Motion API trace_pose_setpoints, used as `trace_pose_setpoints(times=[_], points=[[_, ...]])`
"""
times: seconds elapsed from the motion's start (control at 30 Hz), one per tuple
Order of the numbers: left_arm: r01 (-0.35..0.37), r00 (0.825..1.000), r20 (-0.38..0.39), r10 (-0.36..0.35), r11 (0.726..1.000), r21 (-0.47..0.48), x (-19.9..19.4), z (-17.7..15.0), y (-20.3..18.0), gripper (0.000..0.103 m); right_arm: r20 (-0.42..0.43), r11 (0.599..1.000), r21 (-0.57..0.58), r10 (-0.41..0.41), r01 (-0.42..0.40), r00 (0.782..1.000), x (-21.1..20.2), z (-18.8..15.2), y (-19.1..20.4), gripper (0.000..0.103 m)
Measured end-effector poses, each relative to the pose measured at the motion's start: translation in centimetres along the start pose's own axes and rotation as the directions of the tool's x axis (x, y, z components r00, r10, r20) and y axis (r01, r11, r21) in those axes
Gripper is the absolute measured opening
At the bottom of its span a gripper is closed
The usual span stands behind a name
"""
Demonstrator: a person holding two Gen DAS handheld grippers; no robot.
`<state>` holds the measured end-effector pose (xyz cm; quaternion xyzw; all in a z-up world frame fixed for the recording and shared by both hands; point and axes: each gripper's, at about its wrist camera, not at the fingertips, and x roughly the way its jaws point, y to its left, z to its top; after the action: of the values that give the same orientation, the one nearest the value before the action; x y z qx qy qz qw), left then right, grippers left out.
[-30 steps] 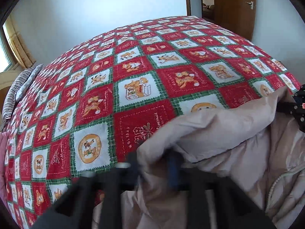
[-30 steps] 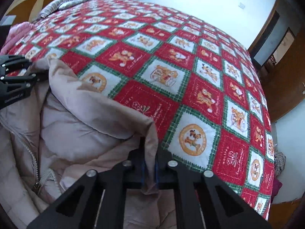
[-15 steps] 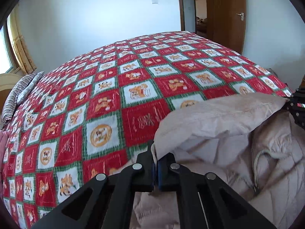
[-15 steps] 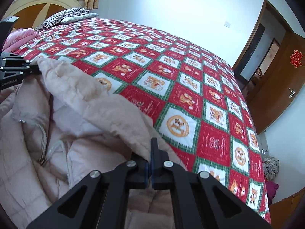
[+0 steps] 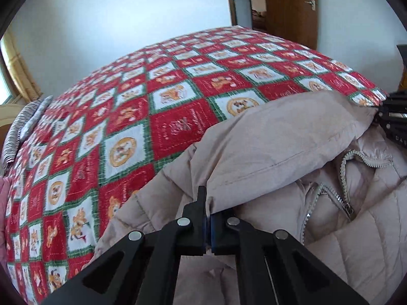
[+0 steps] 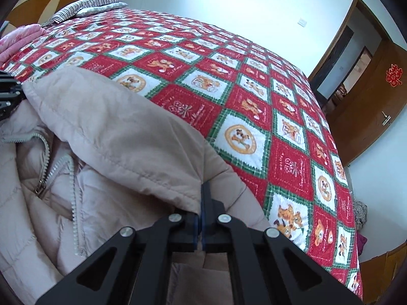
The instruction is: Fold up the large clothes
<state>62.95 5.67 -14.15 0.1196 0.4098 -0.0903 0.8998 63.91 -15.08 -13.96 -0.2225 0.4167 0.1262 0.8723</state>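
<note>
A beige quilted down jacket [image 5: 292, 137] lies on a bed; it also shows in the right wrist view [image 6: 106, 127]. Its open zipper [image 5: 340, 193] shows below a folded-over hem flap. My left gripper [image 5: 207, 218] is shut on one corner of that flap. My right gripper [image 6: 201, 216] is shut on the other corner. Each gripper shows at the far edge of the other's view: the right gripper [image 5: 393, 119], the left gripper [image 6: 7, 94]. The flap is stretched between them, lifted over the jacket body.
The bed has a red, white and green patchwork cover [image 5: 152, 106]. A striped pillow [image 6: 86, 5] and pink bedding [image 6: 17, 40] lie at the head. A wooden door [image 6: 374, 96] and white walls stand beyond the bed's far side.
Both grippers have kept hold of the flap and carried it forward over the jacket. More of the jacket's quilted body and zipper now shows beneath it.
</note>
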Motion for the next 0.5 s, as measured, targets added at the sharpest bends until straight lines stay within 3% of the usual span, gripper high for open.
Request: trace_pose_setpoints(times=[0.17, 0.2, 0.23, 0.27, 0.3, 0.37, 0.5], points=[[0.032, 0.998, 0.065, -0.028, 0.997, -0.070, -3.4, 0.1, 0.3, 0.006, 0.006, 1.000, -0.007, -0.010, 0.010, 1.000, 0.1, -0.2, 0.1, 0.001], [0.034, 0.996, 0.085, -0.028, 0.997, -0.070, -4.2, 0.1, 0.2, 0.017, 0.008, 1.000, -0.011, -0.013, 0.013, 1.000, 0.1, -0.2, 0.2, 0.001], [0.032, 0.994, 0.106, -0.025, 0.997, -0.072, -4.9, 0.3, 0.2, 0.048, 0.008, 1.000, -0.015, -0.013, 0.013, 1.000, 0.2, -0.3, 0.3, 0.001], [0.019, 0.990, 0.140, -0.007, 0.996, -0.085, -6.0, 0.5, 0.2, 0.068, 0.008, 1.000, -0.016, -0.010, 0.010, 1.000, 0.3, -0.4, 0.3, 0.001], [0.004, 0.984, 0.176, 0.015, 0.995, -0.104, -6.8, 0.6, 0.3, 0.098, 0.007, 1.000, -0.014, -0.009, 0.009, 1.000, 0.3, -0.5, 0.3, 0.001], [0.016, 0.968, 0.250, 0.019, 0.990, -0.138, -8.2, 1.2, 0.4, 0.101, 0.008, 1.000, -0.010, -0.005, 0.005, 1.000, 0.5, -0.6, 0.2, 0.001], [0.031, 0.969, 0.246, 0.012, 0.985, -0.172, -7.8, 3.4, 0.3, 0.101, 0.011, 1.000, -0.007, -0.001, 0.001, 1.000, 0.7, -0.8, 0.2, 0.001]])
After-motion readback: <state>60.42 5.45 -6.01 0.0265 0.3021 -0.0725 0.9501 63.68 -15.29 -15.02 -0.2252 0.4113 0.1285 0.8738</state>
